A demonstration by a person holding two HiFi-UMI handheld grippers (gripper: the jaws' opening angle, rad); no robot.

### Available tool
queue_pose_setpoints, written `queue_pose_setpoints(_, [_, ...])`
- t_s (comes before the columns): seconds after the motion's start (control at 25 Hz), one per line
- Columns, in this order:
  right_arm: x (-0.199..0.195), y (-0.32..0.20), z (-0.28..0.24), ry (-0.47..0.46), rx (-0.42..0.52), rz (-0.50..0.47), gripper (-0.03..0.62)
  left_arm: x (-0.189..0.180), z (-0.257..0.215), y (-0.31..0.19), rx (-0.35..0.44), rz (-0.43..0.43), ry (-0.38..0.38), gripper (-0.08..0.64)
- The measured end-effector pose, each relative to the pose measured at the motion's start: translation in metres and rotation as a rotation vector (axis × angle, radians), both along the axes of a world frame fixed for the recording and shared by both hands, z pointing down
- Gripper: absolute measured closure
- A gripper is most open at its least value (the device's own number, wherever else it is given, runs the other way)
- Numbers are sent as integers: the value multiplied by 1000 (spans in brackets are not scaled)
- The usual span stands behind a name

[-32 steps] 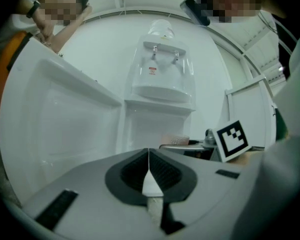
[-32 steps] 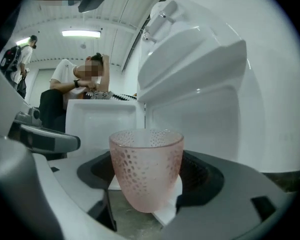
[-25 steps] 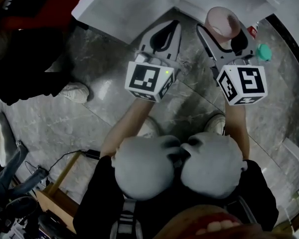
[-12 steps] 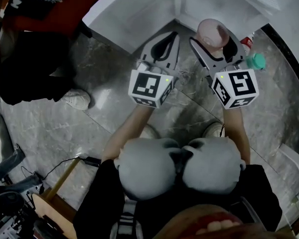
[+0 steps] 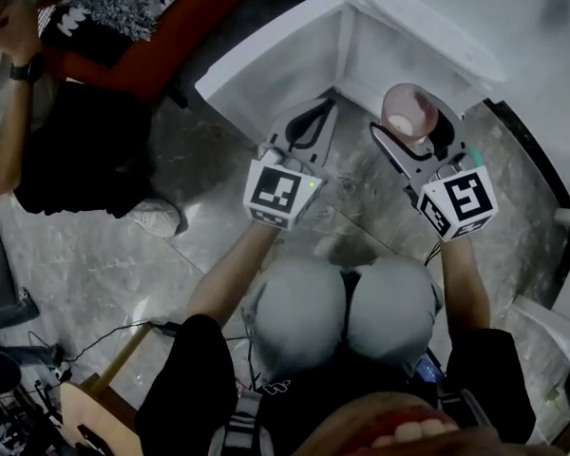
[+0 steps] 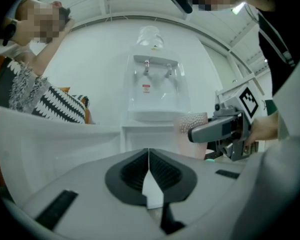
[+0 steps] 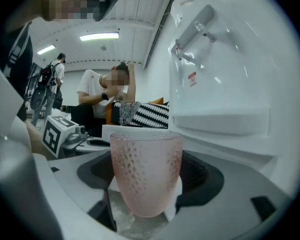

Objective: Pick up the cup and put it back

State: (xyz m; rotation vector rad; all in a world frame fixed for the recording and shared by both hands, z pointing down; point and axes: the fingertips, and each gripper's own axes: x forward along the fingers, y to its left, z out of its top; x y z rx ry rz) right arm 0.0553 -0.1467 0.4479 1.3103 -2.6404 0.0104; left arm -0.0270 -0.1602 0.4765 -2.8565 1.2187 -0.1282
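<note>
A pink dimpled glass cup [image 5: 408, 112] [image 7: 147, 171] stands upright between the jaws of my right gripper [image 5: 411, 129] [image 7: 148, 189], which is shut on its lower half. The left gripper view catches the same cup [image 6: 192, 129] at the right, with the right gripper [image 6: 216, 130] around it. My left gripper [image 5: 307, 129] [image 6: 149, 170] is shut with nothing in it, to the left of the cup at about the same height. Both grippers hang in front of a white water dispenser [image 6: 152, 84] [image 7: 220, 59] with its drip shelf [image 7: 217, 121] just beyond the cup.
The dispenser's white cabinet [image 5: 294, 50] fills the top of the head view. A person [image 5: 38, 112] sits on an orange sofa [image 5: 161, 27] with a black-and-white cushion [image 6: 45, 99] at the left. Cables and gear [image 5: 19, 397] lie on the grey marble floor [image 5: 123, 255].
Both grippers have drawn nearer to the dispenser cabinet, the right one still carrying the cup. The head view has swung, bringing more of the sofa and cabinet into sight.
</note>
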Motion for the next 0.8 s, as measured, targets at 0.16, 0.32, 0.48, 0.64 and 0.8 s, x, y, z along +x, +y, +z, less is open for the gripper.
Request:
queue_pose_setpoints(0.16, [-5, -1, -31, 3, 14, -10, 207, 4, -30, 1, 41, 31, -7, 546])
queue_pose_setpoints(0.32, [-14, 2, -65, 91, 61, -2, 207, 8, -66, 3, 42, 35, 9, 546])
queue_pose_setpoints(0.48, [-29, 10, -115, -7, 18, -22, 207, 6, -122, 12, 10, -1, 29, 546])
queue_pose_setpoints(0.64, [-34, 18, -176, -88, -50, -5, 207, -3, -188, 27, -37, -41, 12, 546])
queue_pose_setpoints(0.8, [-37, 34, -264, -103, -73, -27, 208, -17, -275, 45, -124, -108, 26, 546])
